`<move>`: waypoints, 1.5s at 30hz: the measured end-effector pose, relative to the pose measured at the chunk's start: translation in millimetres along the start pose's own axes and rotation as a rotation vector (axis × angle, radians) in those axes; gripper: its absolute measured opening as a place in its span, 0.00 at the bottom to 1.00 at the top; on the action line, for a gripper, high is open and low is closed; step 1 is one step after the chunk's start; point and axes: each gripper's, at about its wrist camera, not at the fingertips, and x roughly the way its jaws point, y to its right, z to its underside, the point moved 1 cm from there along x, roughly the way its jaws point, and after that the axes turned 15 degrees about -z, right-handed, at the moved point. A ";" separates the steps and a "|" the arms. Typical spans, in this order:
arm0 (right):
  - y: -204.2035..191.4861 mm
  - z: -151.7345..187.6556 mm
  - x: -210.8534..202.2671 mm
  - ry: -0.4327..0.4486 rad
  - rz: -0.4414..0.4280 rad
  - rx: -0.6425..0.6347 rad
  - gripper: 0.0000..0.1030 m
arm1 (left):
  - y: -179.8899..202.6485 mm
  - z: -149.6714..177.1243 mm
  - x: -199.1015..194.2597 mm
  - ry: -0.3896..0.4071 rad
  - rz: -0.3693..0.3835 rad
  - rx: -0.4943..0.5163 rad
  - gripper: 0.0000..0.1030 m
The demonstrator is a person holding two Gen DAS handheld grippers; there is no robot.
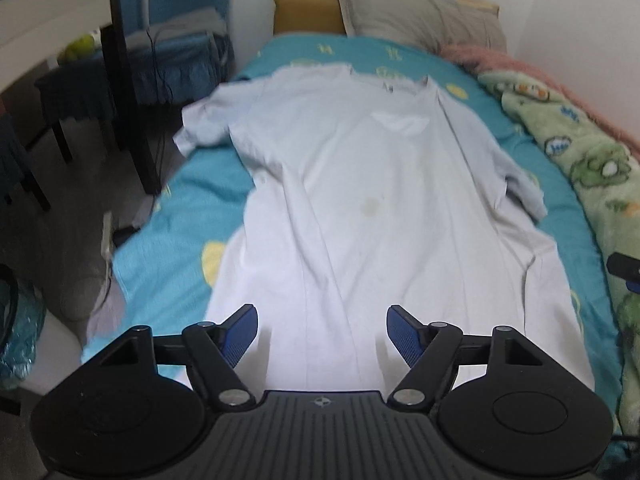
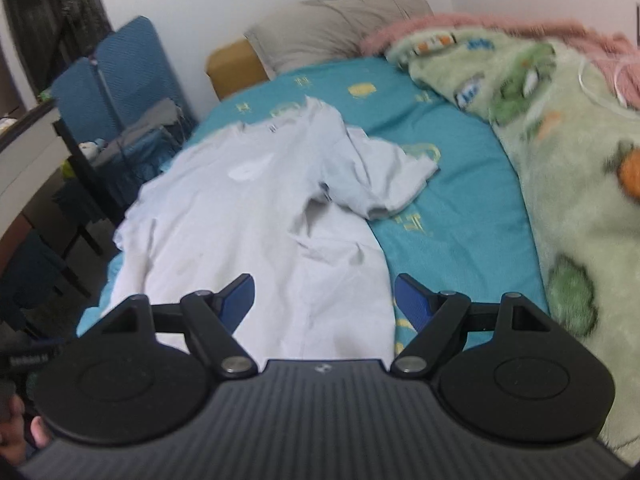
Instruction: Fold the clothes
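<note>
While both tools gape wide and empty, the shirt [image 1: 360,208] on the bed [image 1: 180,208] runs lengthwise toward twelve o'clock; left tool [image 1: 322,334] sits squarely over its hem, right tool [image 2: 324,300] at its right edge.

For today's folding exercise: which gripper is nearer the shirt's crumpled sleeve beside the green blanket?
Right. The right gripper hovers over the hem on that sleeve's side; the left gripper sits mid-hem, with the sleeve farther off to its right.

White walls [image 1: 256,0]; teal-sheeted bed [image 1: 192,208]; dark chair [image 1: 128,92], possibly a desk beside.
</note>
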 end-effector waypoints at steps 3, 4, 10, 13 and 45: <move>13.6 8.6 11.6 -0.053 0.022 0.063 0.76 | 11.7 6.4 14.0 -0.077 -0.003 0.049 0.71; 16.2 11.0 14.4 -0.067 0.020 0.084 0.76 | 15.3 8.7 18.3 -0.097 -0.014 0.067 0.70; 22.6 19.8 28.3 -0.121 0.007 0.131 0.76 | 11.1 12.2 33.5 -0.157 -0.080 0.058 0.48; 22.7 22.0 38.6 -0.129 0.021 0.119 0.76 | 0.5 8.9 37.1 -0.192 -0.056 0.002 0.25; 16.9 29.5 66.4 -0.199 0.078 -0.004 0.76 | -78.6 -43.9 33.4 -0.387 -0.020 -0.068 0.77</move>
